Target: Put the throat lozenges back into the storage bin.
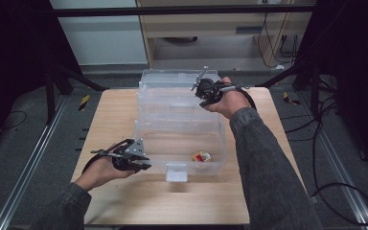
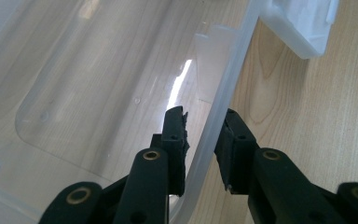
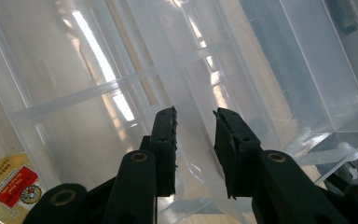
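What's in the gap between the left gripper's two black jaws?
In the left gripper view, the left gripper straddles the clear plastic storage box's side wall; nothing else sits there.
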Demonstrator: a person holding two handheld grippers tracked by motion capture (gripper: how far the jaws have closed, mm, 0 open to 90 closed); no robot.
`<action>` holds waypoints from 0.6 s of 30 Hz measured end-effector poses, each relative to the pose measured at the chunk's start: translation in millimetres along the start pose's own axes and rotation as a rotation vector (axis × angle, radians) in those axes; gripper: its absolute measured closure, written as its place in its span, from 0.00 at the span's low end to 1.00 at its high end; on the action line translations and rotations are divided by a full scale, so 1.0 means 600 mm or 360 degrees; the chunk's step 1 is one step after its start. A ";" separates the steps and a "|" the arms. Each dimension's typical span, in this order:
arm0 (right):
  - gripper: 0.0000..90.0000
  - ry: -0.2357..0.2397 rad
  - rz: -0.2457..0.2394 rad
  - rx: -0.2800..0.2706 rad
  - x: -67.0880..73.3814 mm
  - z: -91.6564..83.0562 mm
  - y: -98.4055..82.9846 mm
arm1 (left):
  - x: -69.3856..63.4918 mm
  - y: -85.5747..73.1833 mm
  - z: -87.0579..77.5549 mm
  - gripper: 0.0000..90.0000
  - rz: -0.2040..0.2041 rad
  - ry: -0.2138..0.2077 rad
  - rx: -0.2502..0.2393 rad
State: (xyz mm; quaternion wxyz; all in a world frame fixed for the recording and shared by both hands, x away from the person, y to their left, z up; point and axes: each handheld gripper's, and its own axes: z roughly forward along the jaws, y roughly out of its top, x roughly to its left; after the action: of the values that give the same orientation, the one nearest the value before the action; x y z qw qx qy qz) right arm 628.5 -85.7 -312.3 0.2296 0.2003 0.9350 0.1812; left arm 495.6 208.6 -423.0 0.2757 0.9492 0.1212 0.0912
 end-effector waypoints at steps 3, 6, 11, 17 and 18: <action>0.76 0.0000 0.0001 -0.0001 -0.001 0.000 -0.001 | -0.002 0.003 0.002 0.83 -0.0003 -0.0008 -0.0007; 0.76 0.0000 0.0003 -0.0002 -0.002 0.000 -0.002 | -0.002 0.003 0.002 0.83 0.0011 -0.0005 -0.0002; 0.77 -0.0001 0.0001 -0.0007 0.000 -0.001 -0.002 | -0.003 0.006 0.003 0.83 0.0023 0.0006 0.0024; 0.77 0.0005 0.0006 -0.0007 -0.001 0.000 -0.001 | -0.003 0.008 0.003 0.84 0.0044 0.0007 0.0048; 0.77 0.0005 0.0006 -0.0007 -0.001 0.000 -0.001 | -0.003 0.008 0.003 0.84 0.0044 0.0007 0.0048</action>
State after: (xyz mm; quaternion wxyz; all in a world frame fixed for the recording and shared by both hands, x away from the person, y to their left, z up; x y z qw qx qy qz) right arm 628.8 -86.3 -312.5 0.2282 0.2013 0.9347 0.1839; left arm 495.1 203.0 -421.9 0.2599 0.9546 0.1099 0.0953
